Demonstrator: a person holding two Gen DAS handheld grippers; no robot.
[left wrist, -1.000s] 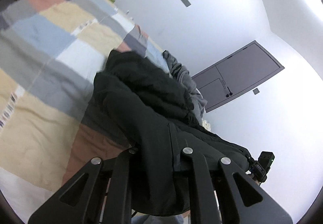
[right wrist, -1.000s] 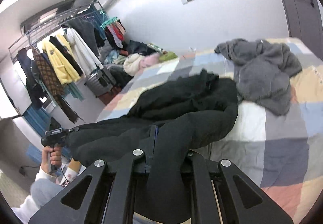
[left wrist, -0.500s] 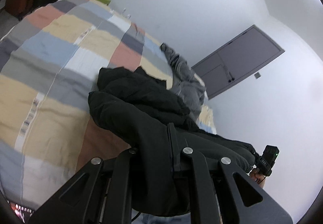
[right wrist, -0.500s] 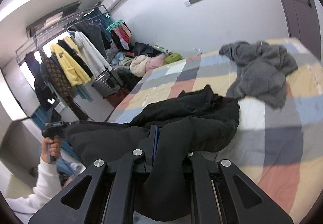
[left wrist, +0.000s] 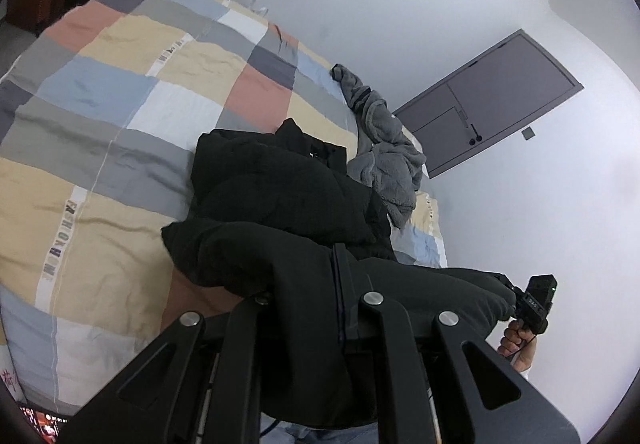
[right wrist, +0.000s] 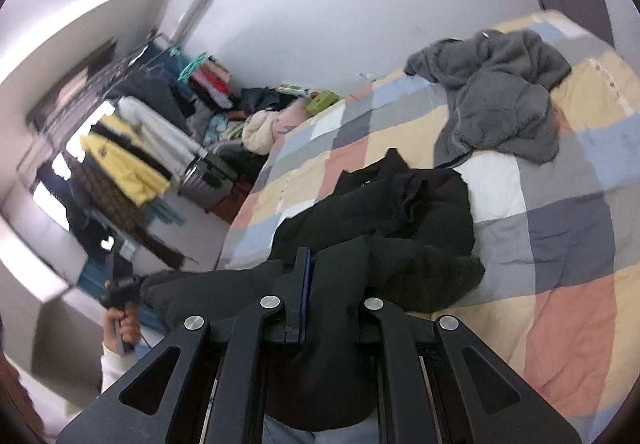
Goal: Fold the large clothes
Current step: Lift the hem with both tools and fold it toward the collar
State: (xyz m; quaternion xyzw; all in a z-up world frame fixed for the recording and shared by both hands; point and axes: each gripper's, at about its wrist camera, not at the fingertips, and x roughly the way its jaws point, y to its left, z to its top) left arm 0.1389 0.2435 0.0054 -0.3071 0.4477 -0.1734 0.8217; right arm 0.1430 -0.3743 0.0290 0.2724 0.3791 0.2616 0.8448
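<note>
A black padded jacket point(left wrist: 280, 188) lies bunched on the checked bed cover point(left wrist: 120, 104), its near edge lifted off the bed. My left gripper point(left wrist: 320, 284) is shut on that edge, with black fabric draped over its fingers. My right gripper point(right wrist: 320, 284) is shut on the same edge further along, and the jacket point(right wrist: 400, 212) trails from it onto the bed. The hem stretches between the two grippers. In the right wrist view a hand holds the left gripper point(right wrist: 120, 292) at the far left; in the left wrist view the right gripper point(left wrist: 520, 300) shows at the lower right.
A grey fleece garment point(right wrist: 500, 104) lies crumpled on the bed beyond the jacket. A clothes rack point(right wrist: 120, 148) with hanging coats, a suitcase point(right wrist: 208, 180) and a heap of clothes point(right wrist: 260, 124) stand past the bed's far side. A grey door point(left wrist: 492, 100) is in the wall.
Both grippers have risen with the jacket's edge, and the right one has rolled. The jacket's body has slid a little toward me, and more of the bed cover shows.
</note>
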